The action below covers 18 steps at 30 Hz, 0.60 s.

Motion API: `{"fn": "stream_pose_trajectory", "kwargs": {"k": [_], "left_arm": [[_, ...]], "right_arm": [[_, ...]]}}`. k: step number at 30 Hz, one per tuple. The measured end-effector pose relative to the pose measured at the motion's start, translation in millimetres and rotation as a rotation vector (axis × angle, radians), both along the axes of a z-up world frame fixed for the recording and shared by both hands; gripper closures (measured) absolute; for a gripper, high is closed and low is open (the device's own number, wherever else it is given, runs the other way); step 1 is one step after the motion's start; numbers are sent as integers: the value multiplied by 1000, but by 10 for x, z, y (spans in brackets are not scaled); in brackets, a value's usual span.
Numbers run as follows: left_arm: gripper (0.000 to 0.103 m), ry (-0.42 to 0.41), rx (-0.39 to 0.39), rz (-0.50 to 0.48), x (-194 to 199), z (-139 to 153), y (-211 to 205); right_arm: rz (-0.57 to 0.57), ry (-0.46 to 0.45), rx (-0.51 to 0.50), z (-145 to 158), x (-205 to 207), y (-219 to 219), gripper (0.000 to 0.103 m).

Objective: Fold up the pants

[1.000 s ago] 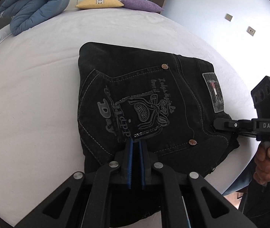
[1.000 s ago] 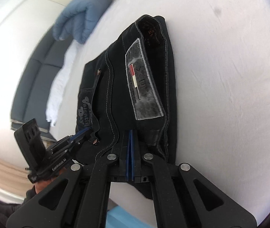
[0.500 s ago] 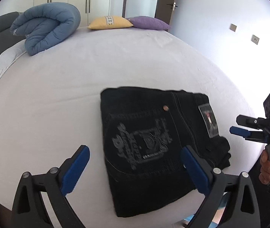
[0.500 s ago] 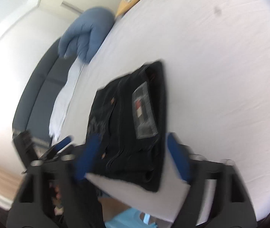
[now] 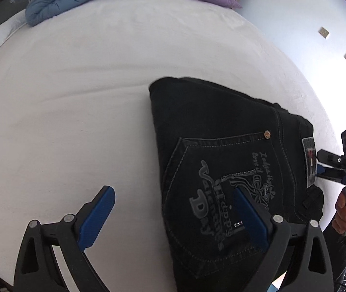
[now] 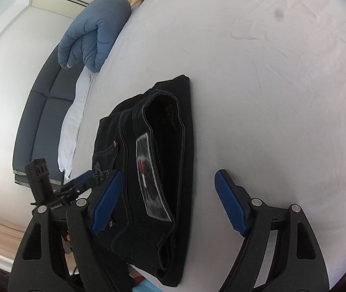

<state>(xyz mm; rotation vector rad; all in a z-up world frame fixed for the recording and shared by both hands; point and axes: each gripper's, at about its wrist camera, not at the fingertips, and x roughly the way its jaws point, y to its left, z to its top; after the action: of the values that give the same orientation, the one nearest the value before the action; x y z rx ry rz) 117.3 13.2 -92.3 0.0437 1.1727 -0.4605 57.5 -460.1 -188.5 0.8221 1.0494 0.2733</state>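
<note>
Black pants (image 5: 224, 160) now released, fingers (image 5: 97, 216) apart

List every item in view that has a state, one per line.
pants: folded into a compact stack, flat on the bed, back pocket up
left gripper: open, holding nothing
right gripper: open, holding nothing
blue duvet: rolled up at the bed's edge
bed: covered in a white sheet

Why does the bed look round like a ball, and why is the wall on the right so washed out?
Left wrist view: the fisheye lens bends the white bed into a dome, and bright light blows out the wall at right. Right wrist view: same curving, dark corners; the black pants keep little detail.
</note>
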Motion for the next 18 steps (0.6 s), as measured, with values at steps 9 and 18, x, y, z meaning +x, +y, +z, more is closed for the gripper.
{"fn": "stream_pose_trajectory", "kwargs": {"k": [9,18], "left_arm": [[38,22,32,-62,-70,-104,-340],[69,-22,83,-67,-175,18,-376]], "right_arm": [[71,53,-84,-47,268,306,59],[70,23,-199,68,252,488,81]]}}
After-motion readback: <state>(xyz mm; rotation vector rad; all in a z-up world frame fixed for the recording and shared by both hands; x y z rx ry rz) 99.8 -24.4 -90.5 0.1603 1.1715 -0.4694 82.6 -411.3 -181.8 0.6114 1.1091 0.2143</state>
